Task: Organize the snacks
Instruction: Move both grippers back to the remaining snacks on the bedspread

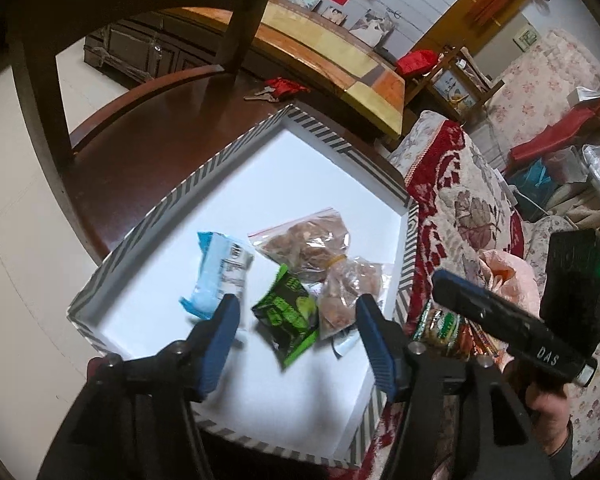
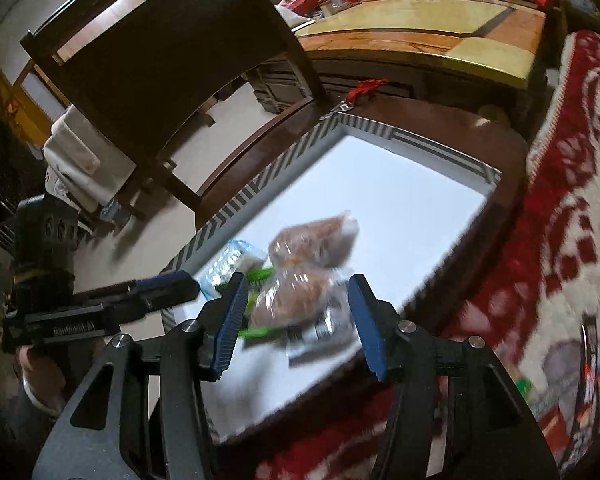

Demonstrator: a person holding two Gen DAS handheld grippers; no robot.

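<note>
Seen from the left wrist: 4 snacks clustered in a shallow white box with a striped rim (image 1: 236, 148), set on a dark wooden counter (image 1: 140, 136). Blue packet (image 1: 220, 276) at the left, green packet (image 1: 290, 314) in the middle, 2 clear bags of brown pieces (image 1: 308, 246) (image 1: 348, 294) at the right, the nearer bag overlapping the green packet. Left gripper (image 1: 296, 344) poised above the green packet, fingers (image 1: 220, 340) apart, nothing pressed between them. At the right edge, the right gripper (image 1: 496, 316) from the side, over more wrapped snacks (image 1: 444, 324) lying on a red-and-cream floral cloth (image 1: 460, 208), outside the box.

Seen from the right wrist, blurred: same box (image 2: 260, 188) from the opposite side, the 2 clear bags (image 2: 316, 240) (image 2: 296, 300) nearest, only slivers of the green packet (image 2: 260, 274) and blue packet (image 2: 228, 260) showing. Right gripper (image 2: 298, 320) with fingers (image 2: 232, 320) spread, empty, above the nearer bag. Left gripper (image 2: 164, 288) entering from the left, the hand below it (image 2: 40, 376) visible only here.
</note>
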